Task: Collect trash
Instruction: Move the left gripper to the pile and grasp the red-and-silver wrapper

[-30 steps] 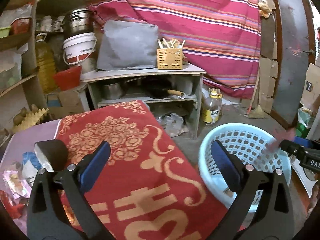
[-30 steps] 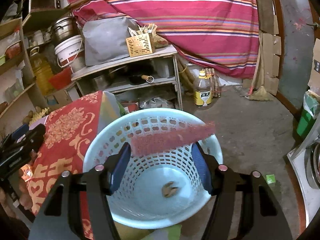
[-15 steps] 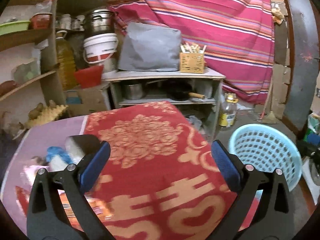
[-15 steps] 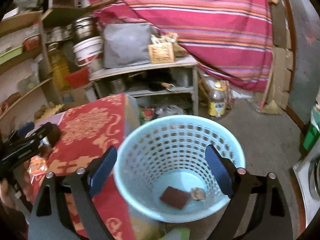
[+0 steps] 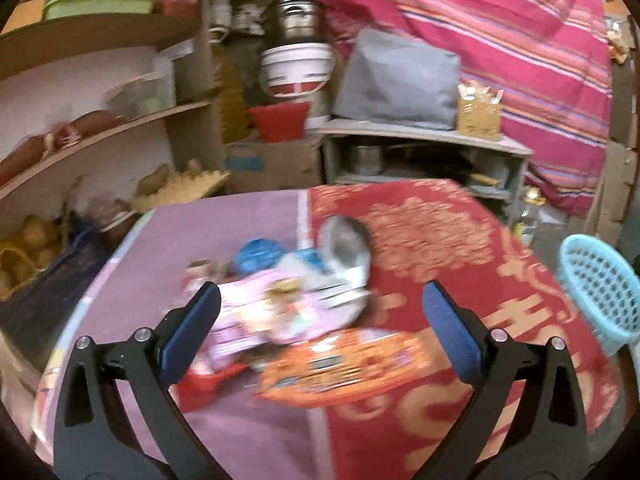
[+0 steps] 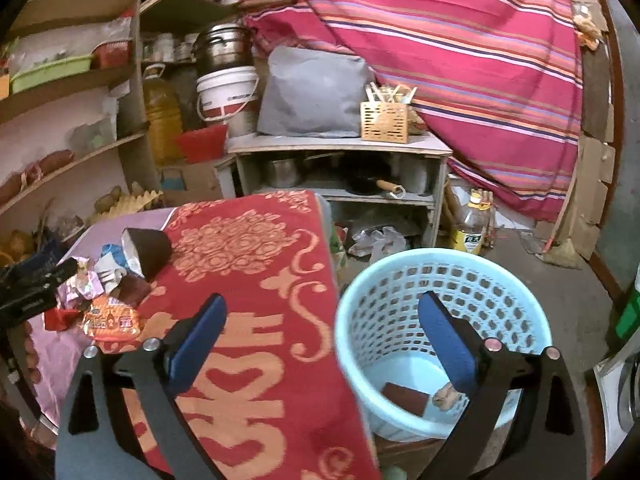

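A pile of trash lies on the table: a pink wrapper [image 5: 276,308], an orange wrapper [image 5: 344,368] and a brown-and-silver bag [image 5: 346,248]. My left gripper [image 5: 320,330] is open and empty just above this pile. The pile also shows in the right wrist view [image 6: 108,284]. A light blue basket [image 6: 436,344] stands on the floor beside the table and holds a dark red wrapper [image 6: 404,396] and a small brown scrap [image 6: 446,396]. My right gripper [image 6: 324,344] is open and empty over the table edge and the basket rim.
A red patterned cloth [image 6: 256,280] covers the table's right part, a lilac cloth [image 5: 200,240] its left. Wooden shelves [image 6: 72,92] with food stand at left. A low grey shelf [image 6: 340,148] with pots stands behind. An oil bottle [image 6: 472,224] stands on the floor.
My right gripper opened and dropped the dark red wrapper into the basket, then swung left towards the table. My left gripper swung left from the basket side to above the trash pile.
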A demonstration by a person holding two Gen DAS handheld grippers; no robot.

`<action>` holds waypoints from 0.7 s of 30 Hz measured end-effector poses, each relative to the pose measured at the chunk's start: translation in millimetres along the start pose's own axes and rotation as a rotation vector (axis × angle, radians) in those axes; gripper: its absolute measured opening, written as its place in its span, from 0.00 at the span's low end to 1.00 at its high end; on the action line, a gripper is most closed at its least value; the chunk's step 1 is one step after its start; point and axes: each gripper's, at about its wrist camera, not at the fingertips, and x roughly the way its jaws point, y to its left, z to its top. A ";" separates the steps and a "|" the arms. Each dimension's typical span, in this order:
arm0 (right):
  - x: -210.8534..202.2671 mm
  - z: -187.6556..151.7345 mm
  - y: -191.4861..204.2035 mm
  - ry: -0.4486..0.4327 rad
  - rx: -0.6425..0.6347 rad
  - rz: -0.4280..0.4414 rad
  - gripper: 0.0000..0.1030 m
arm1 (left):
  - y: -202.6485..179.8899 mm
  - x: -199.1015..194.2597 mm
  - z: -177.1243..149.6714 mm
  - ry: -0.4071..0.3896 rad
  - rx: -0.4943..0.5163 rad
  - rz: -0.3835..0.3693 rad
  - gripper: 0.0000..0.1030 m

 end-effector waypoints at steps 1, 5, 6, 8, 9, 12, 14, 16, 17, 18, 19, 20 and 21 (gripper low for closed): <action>2.6 -0.2 4.6 0.005 0.000 -0.005 0.92 | 8.0 0.3 -2.0 0.002 0.004 0.017 0.94; 13.9 -2.1 21.5 0.040 0.007 -0.019 0.93 | 40.2 2.1 -14.9 0.026 0.018 0.067 0.94; 17.6 -2.8 25.9 0.053 0.003 -0.017 0.93 | 47.7 2.5 -18.5 0.034 0.015 0.068 0.94; 23.7 -3.4 33.2 0.074 -0.003 0.016 0.93 | 61.1 4.2 -25.3 0.050 0.013 0.072 0.94; 26.0 -3.9 37.9 0.079 -0.001 0.032 0.93 | 66.3 4.3 -29.3 0.056 0.016 0.076 0.94; 31.5 -5.2 50.4 0.088 -0.004 0.046 0.93 | 77.2 8.8 -38.4 0.078 0.037 0.103 0.91; 34.9 -6.4 59.6 0.095 -0.023 0.047 0.93 | 86.3 13.4 -44.9 0.100 0.044 0.108 0.88; 37.7 -7.2 67.9 0.101 -0.042 0.044 0.93 | 96.2 17.1 -51.5 0.119 0.034 0.105 0.83; 39.1 -7.9 72.7 0.104 -0.051 0.046 0.93 | 100.5 18.7 -54.5 0.127 0.028 0.103 0.82; 40.2 -8.6 77.1 0.106 -0.059 0.048 0.93 | 105.5 21.5 -57.5 0.141 0.020 0.095 0.77; 41.1 -9.4 81.3 0.109 -0.066 0.049 0.93 | 110.2 24.4 -59.8 0.155 0.010 0.081 0.73; 42.3 -9.7 83.4 0.111 -0.071 0.051 0.93 | 113.1 26.4 -61.1 0.164 0.004 0.071 0.70; 43.3 -10.5 86.4 0.114 -0.077 0.051 0.93 | 116.5 28.1 -62.9 0.171 -0.004 0.059 0.67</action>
